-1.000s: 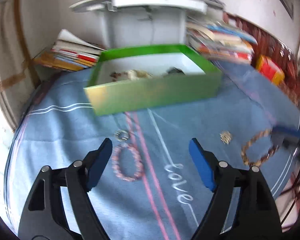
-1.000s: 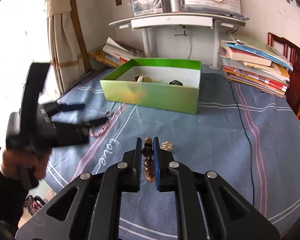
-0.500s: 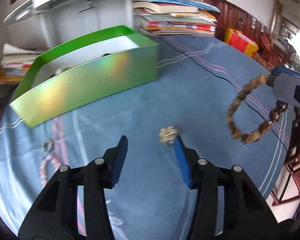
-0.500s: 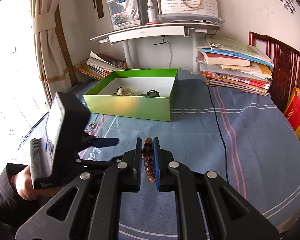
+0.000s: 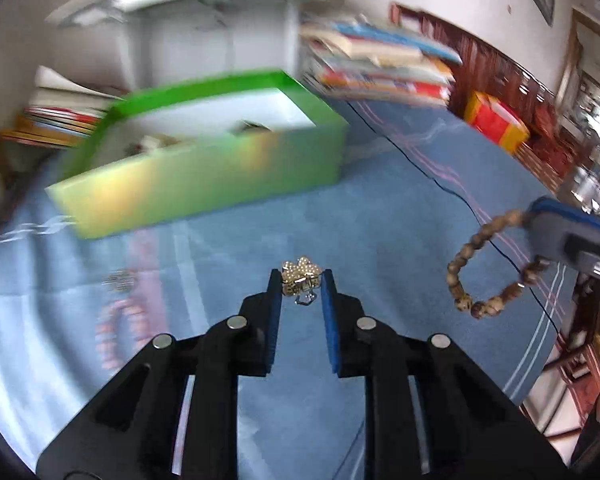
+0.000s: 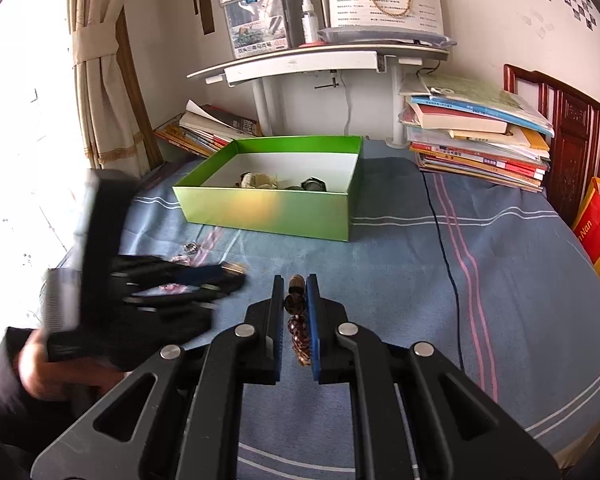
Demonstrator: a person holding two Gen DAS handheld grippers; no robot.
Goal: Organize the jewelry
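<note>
Closing around the gold brooch [image 5: 301,277] (blurred), the left gripper [image 5: 301,286] pinches it; the right gripper [image 6: 296,308] clamps brown beads [image 6: 298,332].

left wrist view: low, close over the blue bedspread [image 5: 400,208], facing the green box [image 5: 204,184]
right wrist view: higher, same box [image 6: 276,208] ahead
shared: box, book stacks

Glossy green box [image 6: 276,208], matt woven cloth [image 6: 400,264], glittery metal brooch [image 5: 301,277].
</note>
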